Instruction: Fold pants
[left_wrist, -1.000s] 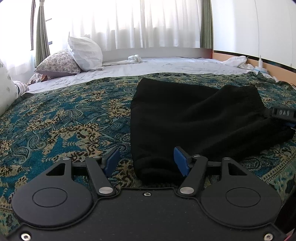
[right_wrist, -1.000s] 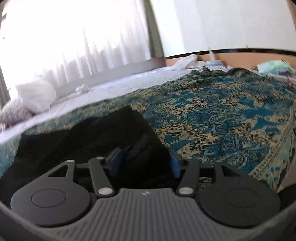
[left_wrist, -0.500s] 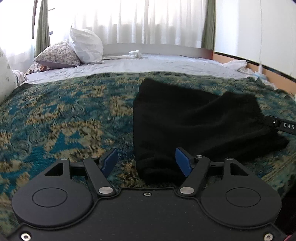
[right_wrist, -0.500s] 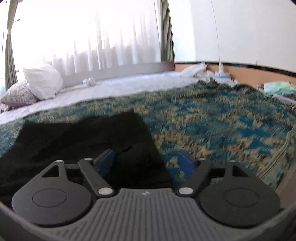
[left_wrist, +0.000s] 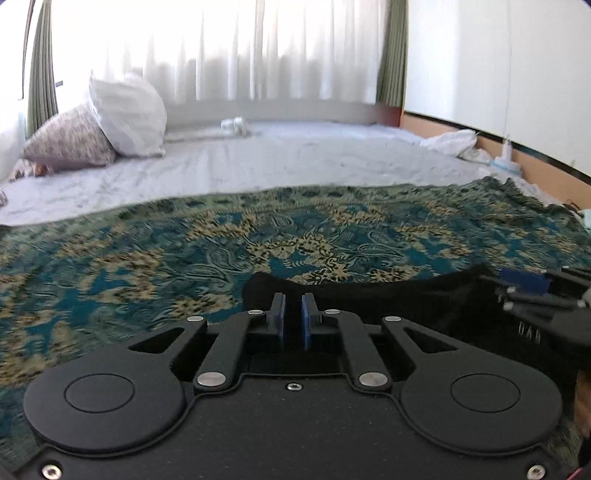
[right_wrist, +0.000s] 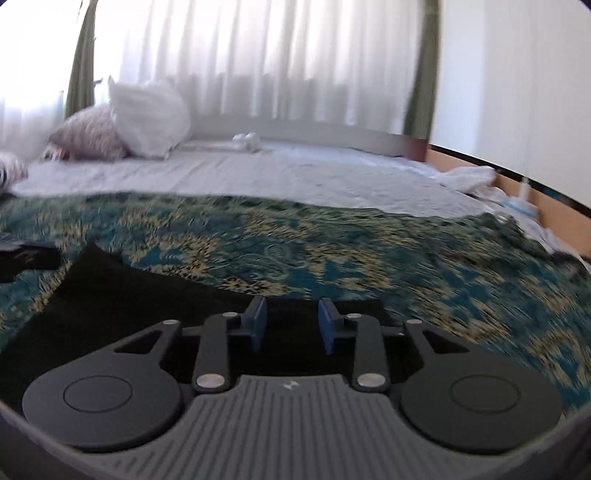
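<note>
The black pants (left_wrist: 406, 306) hang as a sagging edge stretched between my two grippers, above the teal patterned blanket (left_wrist: 166, 258). My left gripper (left_wrist: 293, 321) is shut on the left end of that edge, its blue pads almost together with black cloth in the slit. At the right edge of the left wrist view, my right gripper (left_wrist: 532, 291) holds the other end. In the right wrist view the right gripper (right_wrist: 291, 325) has its jaws closing on the thick black fabric that fills the gap. The pants (right_wrist: 122, 295) spread away to its left, towards the left gripper (right_wrist: 26, 256).
Beyond the blanket lies a white sheet (left_wrist: 295, 162) with two pillows (left_wrist: 125, 114) at the far left and a small white bundle (left_wrist: 234, 125) by the curtained window. Crumpled white cloth (left_wrist: 454, 140) lies along the wooden skirting on the right.
Both grippers went from open around the near end of the flat pants to closed on it. They have lifted and moved forward, so the pants now fill only the bottom of both views.
</note>
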